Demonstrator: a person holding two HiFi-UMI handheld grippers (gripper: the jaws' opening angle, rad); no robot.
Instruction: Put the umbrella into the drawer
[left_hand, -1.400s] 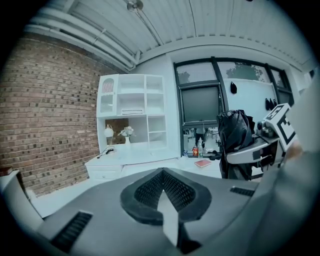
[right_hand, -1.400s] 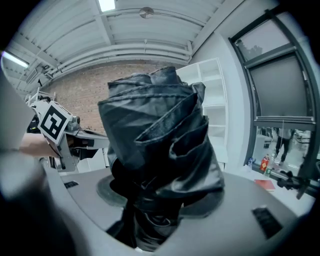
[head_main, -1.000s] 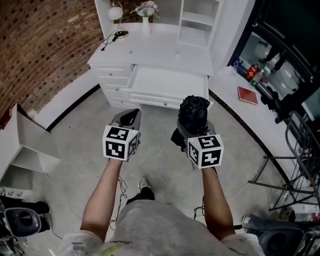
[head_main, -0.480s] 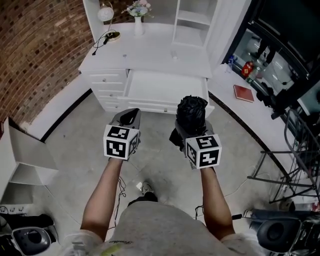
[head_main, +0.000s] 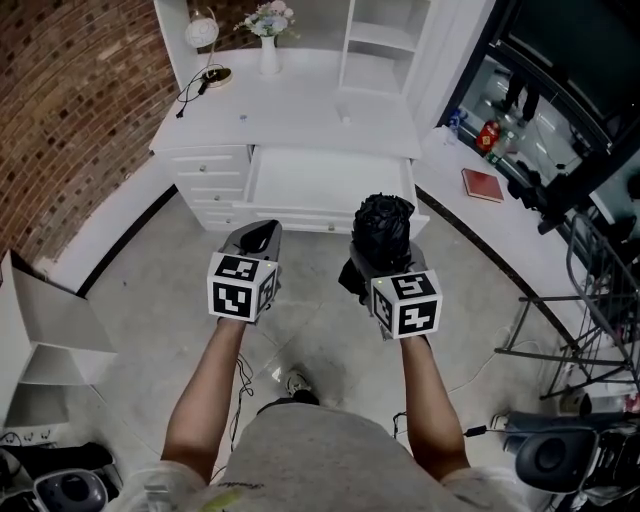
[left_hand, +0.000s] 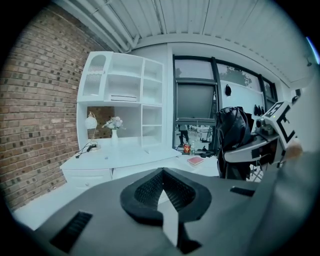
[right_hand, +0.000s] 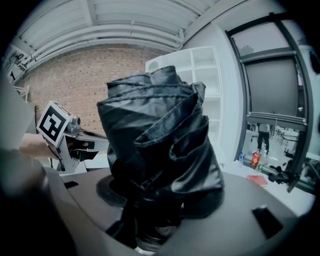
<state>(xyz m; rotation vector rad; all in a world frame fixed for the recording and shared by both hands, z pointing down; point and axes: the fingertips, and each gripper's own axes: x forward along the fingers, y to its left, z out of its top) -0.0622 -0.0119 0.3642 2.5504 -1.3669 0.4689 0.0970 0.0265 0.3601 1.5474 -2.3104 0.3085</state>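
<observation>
The left gripper (head_main: 257, 237) has its fingers pressed together with nothing between them. Ahead of those fingertips and a little to their right, the drawer (head_main: 325, 182) of the white desk (head_main: 300, 100) stands pulled open, and its bottom looks bare. The right gripper (head_main: 385, 266) has its fingers clamped on the lower end of the folded black umbrella (head_main: 383, 224), which stands up out of them in a loose bundle. The drawer lies just beyond those fingertips and well below them.

The step in hand looks like carrying the umbrella to the drawer. To do it well, keep the grip firm. Bring the fingers forward over the open drawer and tip the bundle down. Lay it flat, so the loose fabric clears the drawer's front edge.
</observation>
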